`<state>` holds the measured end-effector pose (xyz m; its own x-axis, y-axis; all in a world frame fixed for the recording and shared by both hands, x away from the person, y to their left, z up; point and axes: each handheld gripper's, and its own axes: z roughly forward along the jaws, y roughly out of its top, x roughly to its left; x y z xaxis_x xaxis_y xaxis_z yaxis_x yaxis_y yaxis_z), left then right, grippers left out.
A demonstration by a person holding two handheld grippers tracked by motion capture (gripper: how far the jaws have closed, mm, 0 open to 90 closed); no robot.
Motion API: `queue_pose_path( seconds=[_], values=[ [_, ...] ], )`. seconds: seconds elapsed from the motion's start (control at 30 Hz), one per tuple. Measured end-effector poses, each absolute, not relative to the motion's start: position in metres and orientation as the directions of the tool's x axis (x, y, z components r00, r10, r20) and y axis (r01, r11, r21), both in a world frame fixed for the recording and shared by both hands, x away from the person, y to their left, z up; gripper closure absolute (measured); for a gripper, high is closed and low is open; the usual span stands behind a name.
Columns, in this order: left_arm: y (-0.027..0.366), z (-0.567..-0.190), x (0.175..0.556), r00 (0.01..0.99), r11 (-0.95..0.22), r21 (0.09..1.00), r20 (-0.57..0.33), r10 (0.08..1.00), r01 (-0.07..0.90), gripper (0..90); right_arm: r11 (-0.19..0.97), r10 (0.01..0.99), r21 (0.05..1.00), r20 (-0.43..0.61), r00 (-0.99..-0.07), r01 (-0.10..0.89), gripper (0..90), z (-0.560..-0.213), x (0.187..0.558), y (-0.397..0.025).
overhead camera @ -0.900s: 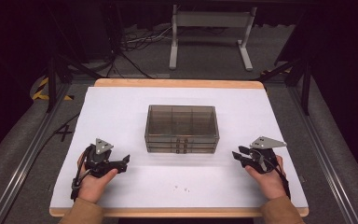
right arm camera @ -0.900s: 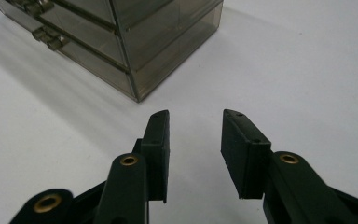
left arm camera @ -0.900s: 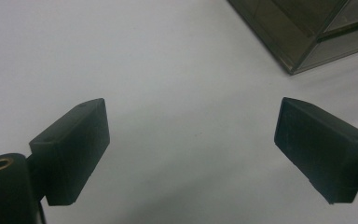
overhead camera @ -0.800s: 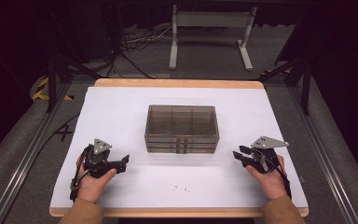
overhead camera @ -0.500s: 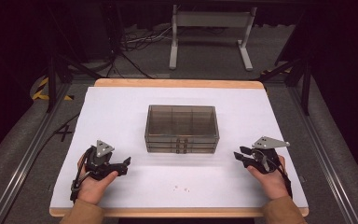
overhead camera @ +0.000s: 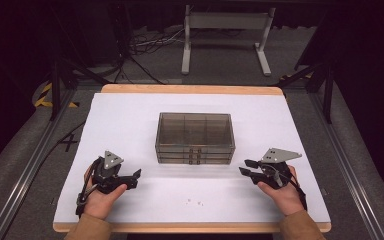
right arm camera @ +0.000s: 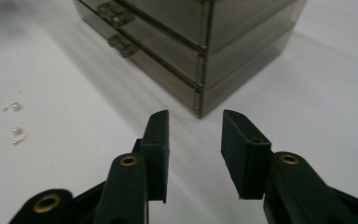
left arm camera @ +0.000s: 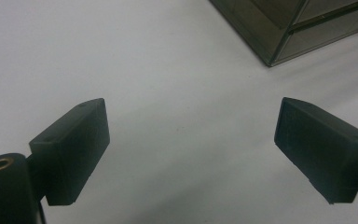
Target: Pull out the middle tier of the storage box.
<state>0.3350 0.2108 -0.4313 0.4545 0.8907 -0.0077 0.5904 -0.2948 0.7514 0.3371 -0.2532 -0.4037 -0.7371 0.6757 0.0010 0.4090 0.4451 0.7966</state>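
Right now both claws sit low over the white sheet (overhead camera: pixel 130 120) that covers the table, each held in one of the person's hands, one on either side of the smoky drawer box (overhead camera: pixel 194 137). The left gripper (overhead camera: pixel 130 178) lies off the box's front left corner, well apart from it, its jaws spread wide with nothing between them but bare white surface; from its own camera the left gripper (left arm camera: pixel 191 154) shows two blocky matte black pads far apart, and a corner of the box (left arm camera: pixel 289 28) sits up ahead to the right. The right gripper (overhead camera: pixel 247 167) rests just off the box's front right corner, near but not touching, jaws parted only narrowly and holding nothing; from its camera the right gripper (right arm camera: pixel 195 140) points almost straight at that corner edge. The box (right arm camera: pixel 200 42) is translucent grey-brown plastic, rectangular, with stacked shallow drawers and small latch-like pulls on its front. Just in front of the box, toward the person, lie a few tiny pale metallic bits (right arm camera: pixel 15 121), curled like little hooks, on the smooth sheet. A grey triangular plate (overhead camera: pixel 279 155) tops the right claw.
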Motion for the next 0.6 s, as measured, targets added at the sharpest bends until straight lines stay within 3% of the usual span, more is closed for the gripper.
queue_pose_path(
  seconds=[0.6],
  values=[
    [0.206,-0.432,0.333,0.478,-0.324,0.748,0.011,0.878,0.579,10.9,0.470,0.507,0.830,0.026,-0.862,0.301,62.6,-0.405,0.333,-0.229]
  ],
)
